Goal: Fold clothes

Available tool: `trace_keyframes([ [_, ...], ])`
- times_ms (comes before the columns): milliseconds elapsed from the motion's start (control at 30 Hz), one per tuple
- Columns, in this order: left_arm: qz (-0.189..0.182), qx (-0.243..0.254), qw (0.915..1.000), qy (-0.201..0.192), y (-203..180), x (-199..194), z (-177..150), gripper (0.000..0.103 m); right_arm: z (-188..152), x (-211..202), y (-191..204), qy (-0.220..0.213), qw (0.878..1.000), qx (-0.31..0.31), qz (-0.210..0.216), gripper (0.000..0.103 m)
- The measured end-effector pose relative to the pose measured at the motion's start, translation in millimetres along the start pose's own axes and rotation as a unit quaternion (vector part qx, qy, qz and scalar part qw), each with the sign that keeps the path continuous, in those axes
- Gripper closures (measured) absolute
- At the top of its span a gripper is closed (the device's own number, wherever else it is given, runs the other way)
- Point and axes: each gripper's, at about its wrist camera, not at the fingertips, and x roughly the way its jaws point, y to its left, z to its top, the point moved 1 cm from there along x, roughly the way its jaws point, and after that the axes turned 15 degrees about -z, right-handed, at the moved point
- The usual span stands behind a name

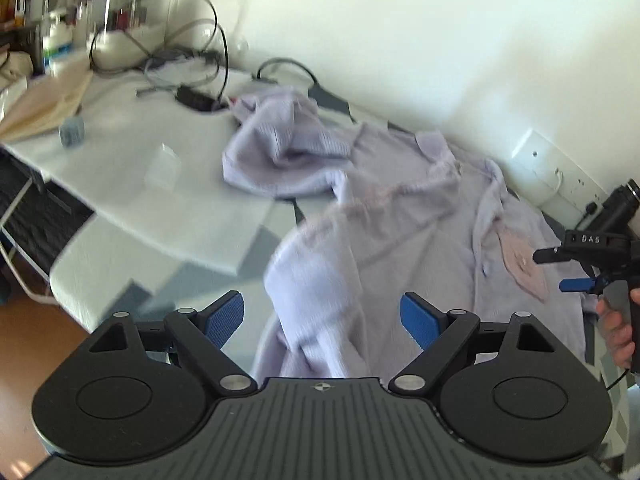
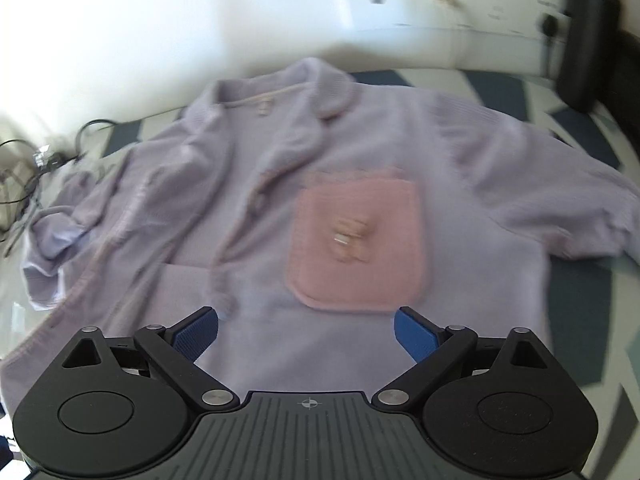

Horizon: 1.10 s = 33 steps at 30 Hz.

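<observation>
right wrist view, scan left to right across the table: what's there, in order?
Tangle of dark cables at the left edge → crumpled sleeve of the lilac shirt → its collar → pink chest pocket → the other sleeve, spread flat → tall dark object by the wall, too blurred to identify.

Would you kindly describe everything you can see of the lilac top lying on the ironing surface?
The lilac top looks like soft ribbed knit, with a collar, an open front placket and a pink chest pocket bearing a small raised decoration. It lies face up and unfolded on the checked surface, one sleeve spread out, the other crumpled. Both open tools hover over it, neither gripping it.
</observation>
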Motion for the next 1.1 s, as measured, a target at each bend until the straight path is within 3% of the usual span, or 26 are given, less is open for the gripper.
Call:
trace_keyframes([
  [100,0.012,0.025,0.9995,-0.014,7.4,18.1,14.8,0.016,19.7,10.0,19.5,0.002,1.0,-0.015,0.009,0.02],
  [200,0.012,0.021,0.9997,0.003,11.9,41.9,22.9,0.016,47.5,21.4,39.7,-0.005,1.0,-0.023,0.016,0.025],
  [233,0.014,0.016,0.9997,0.008,12.3,47.9,23.7,0.025,58.6,25.8,48.8,-0.011,0.999,-0.031,0.017,0.028],
  [267,0.022,0.012,0.9996,0.012,11.7,51.9,23.5,0.046,69.8,30.2,58.1,-0.017,0.999,-0.039,0.018,0.032],
  [333,0.037,0.004,0.9989,0.028,9.6,56.1,23.0,0.07,92.1,40.2,77.9,-0.026,0.998,-0.057,0.021,0.037],
  [467,0.019,0.016,0.9994,0.026,-4.3,44.5,16.4,0.085,129.6,73.7,103.8,0.008,0.997,-0.054,0.045,0.041],
  [567,0.003,0.032,0.9991,0.03,-21.3,34.9,11.9,0.087,145.6,94.7,105.8,0.029,0.998,-0.021,0.049,0.042],
  [667,-0.041,0.057,0.9967,0.041,-48.7,28.3,5.8,0.088,157.3,102.9,106.1,0.021,0.999,-0.015,0.039,0.041],
  [800,-0.082,0.079,0.9895,0.089,-78.9,45.1,-18.3,0.088,160.4,100.5,120.9,-0.005,0.996,-0.077,0.054,0.044],
  [867,-0.098,0.063,0.9866,0.114,-81.6,60.3,-33.8,0.088,156.5,103.9,131.1,-0.012,0.991,-0.123,0.055,0.064],
  [933,-0.109,0.046,0.9838,0.135,-80.6,72.1,-45.6,0.088,152.1,112.0,140.3,-0.009,0.985,-0.165,0.04,0.067],
  [1000,-0.114,0.034,0.9816,0.15,-78.5,79.1,-53.0,0.088,149.8,126.1,138.6,0.011,0.986,-0.167,0.028,0.079],
  [1033,-0.115,0.034,0.9815,0.149,-79.0,77.8,-52.7,0.088,150.3,130.0,134.1,0.018,0.987,-0.159,0.034,0.091],
  [1100,-0.117,0.033,0.9815,0.148,-79.8,75.3,-52.0,0.088,152.0,132.3,122.9,0.027,0.989,-0.138,0.049,0.095],
])
